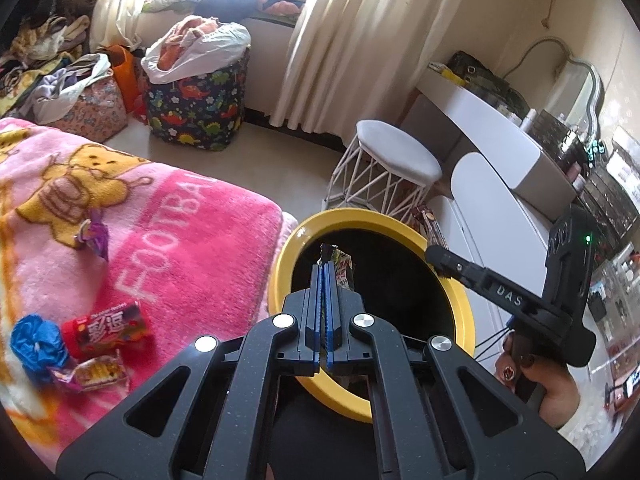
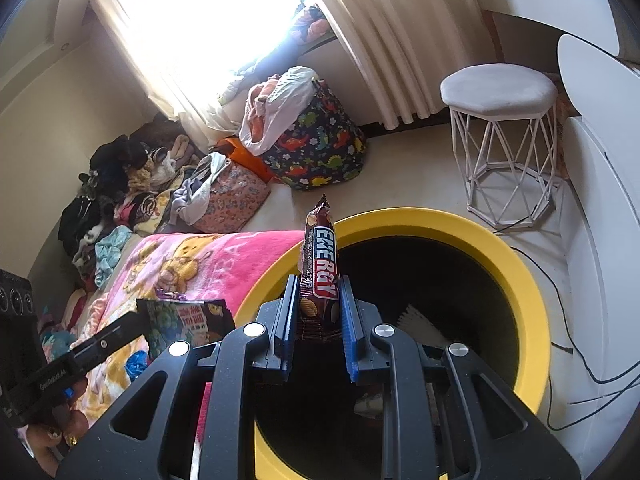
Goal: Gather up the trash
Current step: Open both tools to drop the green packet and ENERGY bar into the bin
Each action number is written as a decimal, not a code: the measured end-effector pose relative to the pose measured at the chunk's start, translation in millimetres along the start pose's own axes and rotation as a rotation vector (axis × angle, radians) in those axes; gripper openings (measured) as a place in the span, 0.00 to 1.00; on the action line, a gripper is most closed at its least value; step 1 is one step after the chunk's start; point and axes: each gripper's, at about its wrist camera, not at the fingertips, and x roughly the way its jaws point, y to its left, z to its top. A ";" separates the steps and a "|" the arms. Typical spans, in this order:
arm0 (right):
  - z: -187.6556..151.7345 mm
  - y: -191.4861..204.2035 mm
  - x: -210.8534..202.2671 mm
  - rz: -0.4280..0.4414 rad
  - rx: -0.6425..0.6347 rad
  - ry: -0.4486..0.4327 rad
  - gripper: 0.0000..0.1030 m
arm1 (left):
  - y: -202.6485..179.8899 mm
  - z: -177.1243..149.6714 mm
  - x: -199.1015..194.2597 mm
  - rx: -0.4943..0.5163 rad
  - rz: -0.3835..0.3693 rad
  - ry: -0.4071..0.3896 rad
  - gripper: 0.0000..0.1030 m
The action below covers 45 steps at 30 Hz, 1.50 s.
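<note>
My left gripper [image 1: 325, 266] is shut on a dark snack packet [image 1: 343, 270] and holds it over the mouth of the yellow-rimmed bin [image 1: 280, 258]. The same packet [image 2: 188, 318] shows at the left of the right wrist view. My right gripper [image 2: 319, 280] is shut on a brown "ENERGY" bar wrapper [image 2: 320, 264], upright over the bin's rim [image 2: 532, 280]. On the pink blanket [image 1: 192, 240] lie a purple wrapper [image 1: 96, 236], a red candy packet [image 1: 110, 330], a blue crumpled bag [image 1: 38, 342] and a small clear wrapper [image 1: 96, 374].
A white wire stool [image 2: 504, 136] stands beyond the bin, beside a white dressing table [image 1: 500, 136]. A dinosaur-print basket [image 1: 196, 104] and piles of clothes sit by the curtain. Cables [image 2: 580, 360] run on the floor right of the bin. White paper [image 2: 420, 322] lies inside the bin.
</note>
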 end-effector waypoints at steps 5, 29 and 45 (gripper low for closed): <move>0.3 -5.4 2.3 -0.022 0.009 0.004 0.19 | -6.4 -5.1 9.4 0.013 -0.006 0.024 0.00; -7.1 -33.2 21.2 -0.058 0.054 0.077 0.22 | -26.7 -31.7 56.1 0.037 -0.039 0.131 0.00; -9.1 -37.4 20.5 -0.073 0.080 0.059 0.55 | -14.1 -27.9 47.1 0.014 0.022 0.084 0.86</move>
